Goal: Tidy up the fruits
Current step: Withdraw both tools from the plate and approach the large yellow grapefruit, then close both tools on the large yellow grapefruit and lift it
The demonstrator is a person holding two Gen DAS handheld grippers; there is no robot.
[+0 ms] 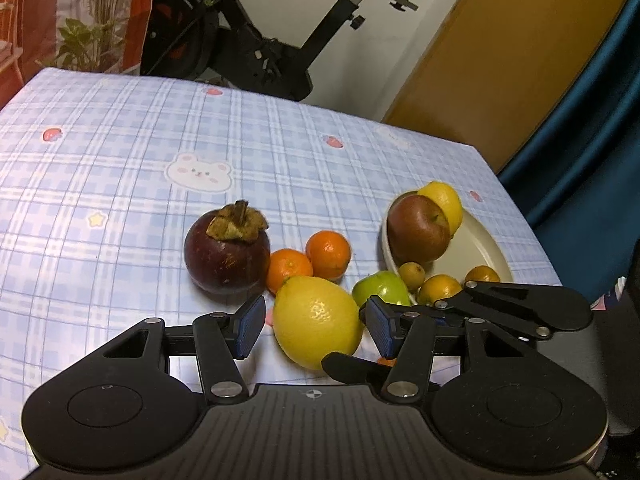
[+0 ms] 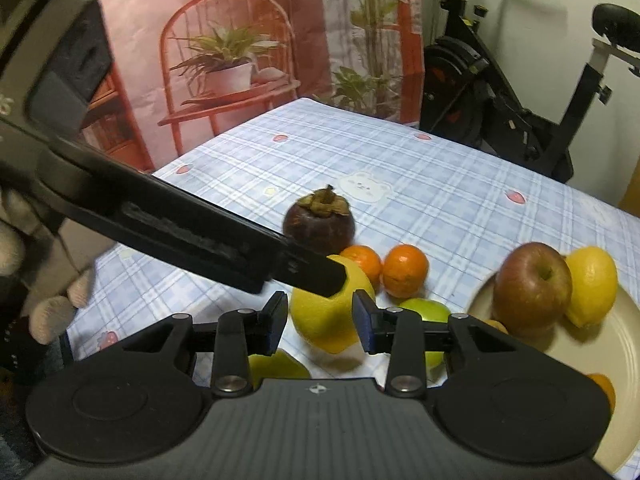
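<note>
A yellow lemon (image 1: 318, 320) lies on the checked tablecloth between the open jaws of my left gripper (image 1: 316, 322); neither pad clearly touches it. It also shows in the right wrist view (image 2: 326, 318), beyond my open, empty right gripper (image 2: 320, 322). A dark mangosteen (image 1: 226, 250), two oranges (image 1: 328, 254) and a green apple (image 1: 380, 288) lie beside it. A cream plate (image 1: 476, 246) holds a red apple (image 1: 418, 228), a second lemon (image 1: 442, 200) and small orange fruits (image 1: 438, 288).
The left gripper's arm (image 2: 180, 228) crosses the right wrist view from the upper left. Another green fruit (image 2: 276, 366) lies under the right gripper. The table's right edge (image 1: 520, 216) runs close behind the plate. An exercise bike (image 1: 256, 44) stands behind the table.
</note>
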